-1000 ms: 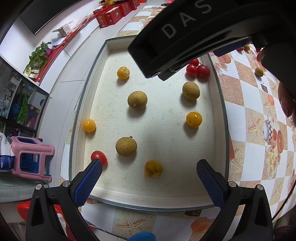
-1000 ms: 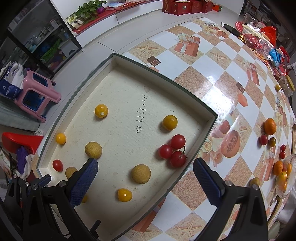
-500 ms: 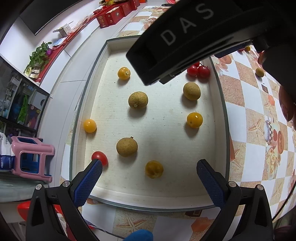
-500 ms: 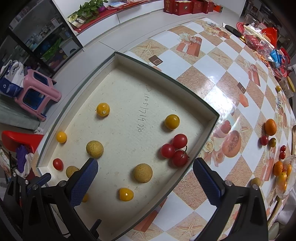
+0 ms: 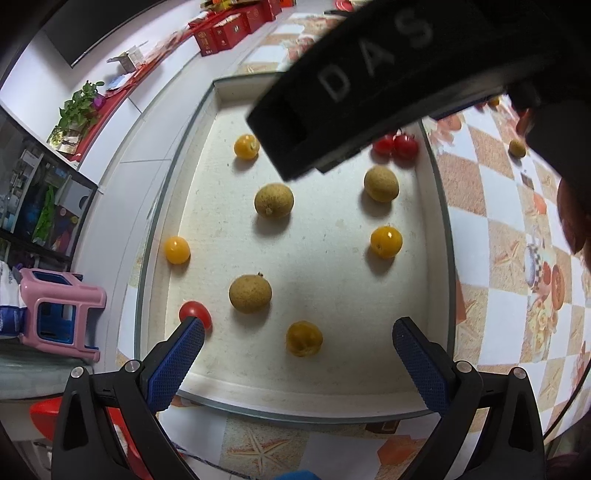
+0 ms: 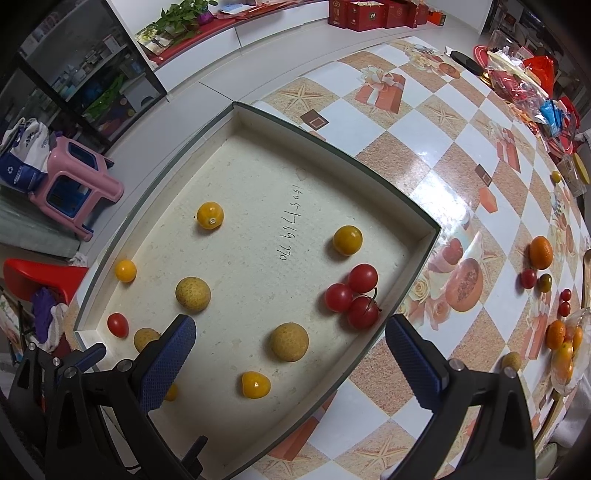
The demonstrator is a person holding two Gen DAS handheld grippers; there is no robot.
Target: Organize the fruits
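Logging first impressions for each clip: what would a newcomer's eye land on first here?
Probably the shallow white tray on the checkered table, dotted with small yellow, tan and red fruit, chiefly the cluster of red tomatoes by its right wall. Both the left gripper and right gripper hover open and empty above it.

Counter (image 6: 458, 155): glossy checkered cover, starfish and gift-box prints. Pink stool (image 6: 77, 177) on floor beside it. Potted plant (image 6: 181, 16) on red shelf top; red boxes (image 6: 373, 14) further along. Far counter end: red packets (image 6: 517, 79), possibly snack bags, too blurred to confirm.
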